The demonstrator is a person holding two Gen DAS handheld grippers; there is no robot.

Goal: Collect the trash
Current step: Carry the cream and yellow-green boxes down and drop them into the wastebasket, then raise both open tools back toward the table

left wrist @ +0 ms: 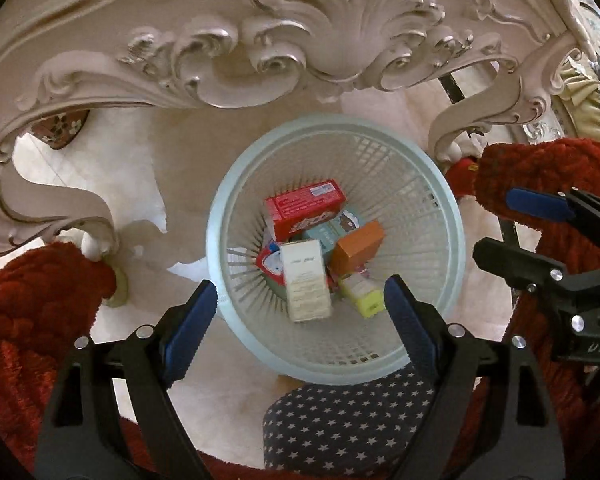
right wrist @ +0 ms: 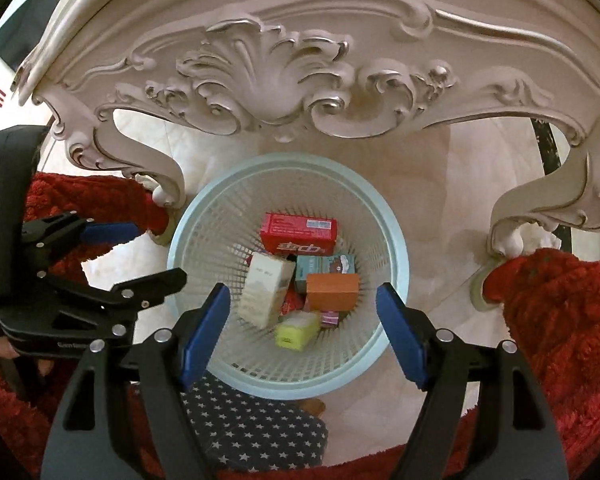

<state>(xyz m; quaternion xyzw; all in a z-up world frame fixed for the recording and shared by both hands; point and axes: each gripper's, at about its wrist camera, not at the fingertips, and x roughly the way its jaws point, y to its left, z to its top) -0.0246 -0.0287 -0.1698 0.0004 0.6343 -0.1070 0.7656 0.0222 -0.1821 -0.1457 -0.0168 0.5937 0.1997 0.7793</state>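
Both grippers hung over the pale blue mesh wastebasket (left wrist: 336, 248), which stood on the marble floor (left wrist: 100, 184) just in front of the carved cream console table (left wrist: 300, 40) and between its two scrolled front legs. The left gripper (left wrist: 300, 312) stood released, its blue pads spread wide with nothing between them, and the right gripper (right wrist: 302, 316) was likewise released and empty, so neither hand carried any trash. Inside the wastebasket lay a heap of small cartons, six that could be counted with some confidence: one red box (left wrist: 305, 210) toward the table side, one cream-white box (left wrist: 305, 280), one orange box (left wrist: 358, 250), one teal box (right wrist: 326, 266) partly covered, one yellow-green box (left wrist: 362, 298), and one red-and-white pack (left wrist: 269, 260) mostly buried; a pinkish scrap under the orange box was too hidden to name. The white box looked blurred in both views, as if not yet settled. Judging by this, the collecting seemed well advanced, perhaps finished: no loose trash showed on the floor around the wastebasket, though the tabletop lay out of sight. A star-patterned trouser leg (left wrist: 340, 420) stood nearest the cameras, and red fluffy sleeves (right wrist: 560, 320) flanked the wastebasket.
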